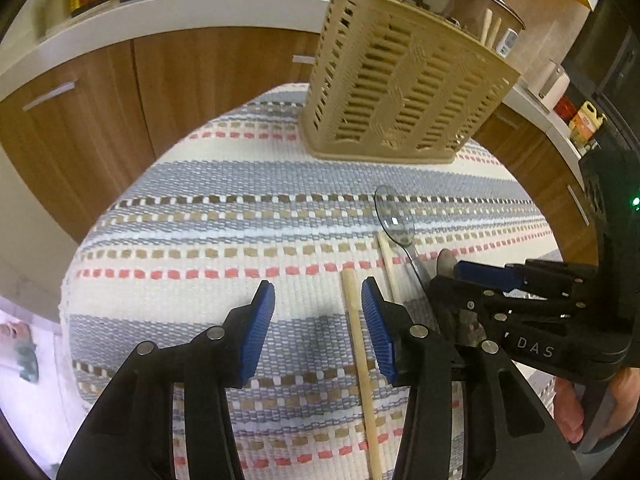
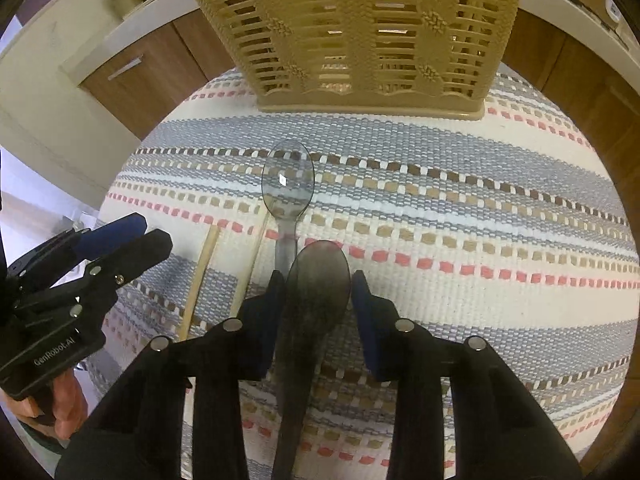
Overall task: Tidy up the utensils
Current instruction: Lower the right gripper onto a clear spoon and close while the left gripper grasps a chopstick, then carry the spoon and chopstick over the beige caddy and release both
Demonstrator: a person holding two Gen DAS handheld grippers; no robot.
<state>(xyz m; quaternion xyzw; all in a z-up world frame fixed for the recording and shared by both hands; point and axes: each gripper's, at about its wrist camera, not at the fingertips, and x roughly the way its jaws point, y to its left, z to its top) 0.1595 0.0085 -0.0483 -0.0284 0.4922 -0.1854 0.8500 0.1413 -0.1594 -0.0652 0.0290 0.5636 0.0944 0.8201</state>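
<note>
My left gripper (image 1: 318, 304) is spread wide over a pale wooden chopstick (image 1: 362, 364) at lower centre. My right gripper (image 2: 318, 294), also spread, straddles a dark spoon's bowl (image 2: 318, 280). A clear plastic spoon (image 2: 287, 184) lies below the beige slotted utensil basket (image 2: 360, 32) on the striped woven mat (image 2: 480, 200).

Woven cloth, slatted plastic, bare wood and clear plastic

The striped woven cloth mat (image 2: 460, 216) looks coarse and matt; at 12 o'clock the beige slatted plastic utensil basket (image 2: 360, 28) is dull; the clear glossy plastic spoon (image 2: 288, 180) glints; the dark matt spoon (image 2: 316, 288) looks worn; the pale wooden chopstick (image 1: 362, 360) is smooth; ribbed blue pads (image 1: 258, 332) line black plastic fingers.
</note>
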